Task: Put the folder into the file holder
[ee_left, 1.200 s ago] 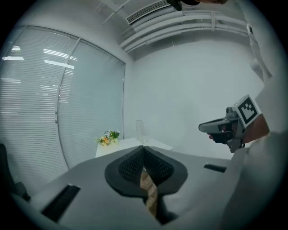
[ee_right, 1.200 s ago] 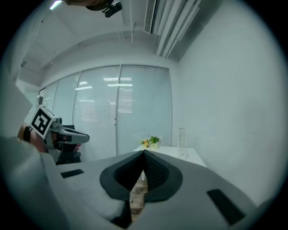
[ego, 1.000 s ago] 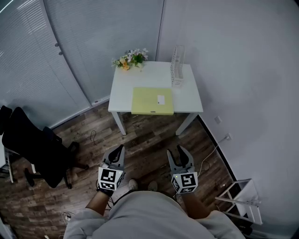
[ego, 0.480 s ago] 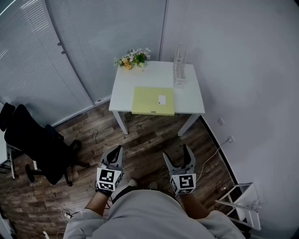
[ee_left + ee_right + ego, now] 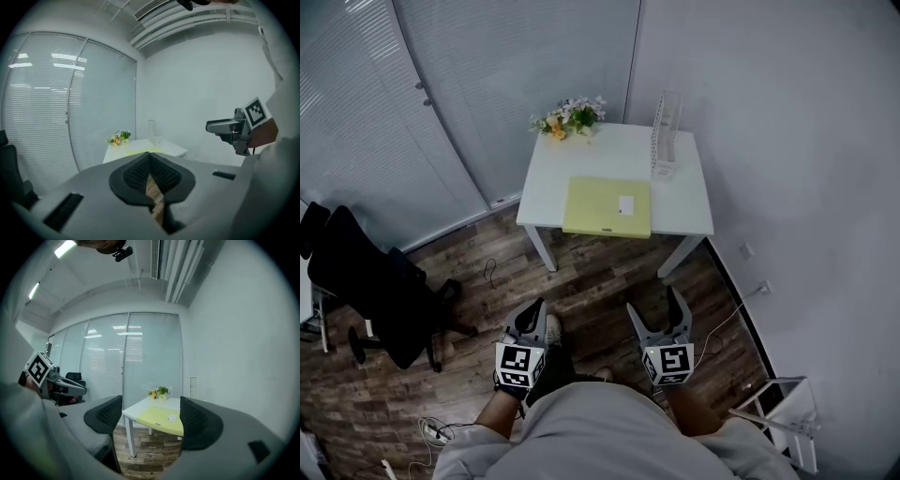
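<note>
Basically nothing done on this one yet, as far as we can tell. We're standing well back from the white desk, which sits against the far wall with wood floor between it and us. The yellow folder lies flat on the near part of the desk, a small white label on top, its near edge right at the desk's edge. The file holder stands upright at the far right of the desk, just beyond the folder's far right corner and not touching it. From here it looks empty, though it's small and see-through, so we wouldn't swear to it. Still to do: walk up, pick up the folder, stand it on edge and slide it into the holder. The right gripper has just been opening its fingers; they stand wide apart with nothing between them. The left gripper has its fingers closed together on nothing. A little bunch of flowers sits at the desk's far left corner, out of the way.
</note>
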`<state>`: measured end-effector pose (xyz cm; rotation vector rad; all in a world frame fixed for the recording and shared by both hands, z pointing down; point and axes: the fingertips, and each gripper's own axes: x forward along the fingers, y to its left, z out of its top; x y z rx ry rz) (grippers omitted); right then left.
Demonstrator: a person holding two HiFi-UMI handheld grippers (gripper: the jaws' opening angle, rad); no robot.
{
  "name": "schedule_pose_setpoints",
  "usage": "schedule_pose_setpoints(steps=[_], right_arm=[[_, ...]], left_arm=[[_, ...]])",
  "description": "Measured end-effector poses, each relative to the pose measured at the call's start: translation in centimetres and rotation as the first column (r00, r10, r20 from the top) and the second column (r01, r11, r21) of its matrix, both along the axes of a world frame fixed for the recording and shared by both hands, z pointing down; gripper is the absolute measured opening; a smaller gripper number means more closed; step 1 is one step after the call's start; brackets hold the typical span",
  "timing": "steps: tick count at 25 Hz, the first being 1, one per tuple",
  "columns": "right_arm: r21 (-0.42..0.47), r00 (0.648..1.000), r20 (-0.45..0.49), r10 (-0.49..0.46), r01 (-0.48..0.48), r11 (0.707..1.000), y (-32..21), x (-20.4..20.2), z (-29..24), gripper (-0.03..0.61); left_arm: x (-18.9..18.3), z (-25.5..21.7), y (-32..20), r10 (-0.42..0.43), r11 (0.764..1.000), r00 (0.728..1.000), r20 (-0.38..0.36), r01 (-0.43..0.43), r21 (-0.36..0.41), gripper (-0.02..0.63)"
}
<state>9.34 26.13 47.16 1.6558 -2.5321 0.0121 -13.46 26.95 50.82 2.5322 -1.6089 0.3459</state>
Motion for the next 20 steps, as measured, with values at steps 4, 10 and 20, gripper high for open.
schedule_pose_setpoints(steps=[4, 10, 20], right_arm=[[-0.016, 1.0, -0.009, 0.015, -0.016, 1.0, -2.6, -0.5, 0.6, 0.38], [-0.06, 0.998, -0.018, 0.06, -0.061, 0.996, -7.9, -2.5, 2.1, 0.379], [-0.166, 0.966, 0.027, 0.257, -0.249, 0.954, -18.2, -5.2, 4.0, 0.379]], left_arm=[[-0.2, 0.4, -3.5, 0.024, 1.0, 1.0, -0.012, -0.024, 0.002, 0.008], [-2.4, 0.5, -10.6, 0.067, 0.998, 0.997, -0.026, -0.067, -0.008, 0.008], [-6.9, -1.2, -24.5, 0.201, 0.98, 0.98, -0.008, -0.201, -0.011, 0.008]])
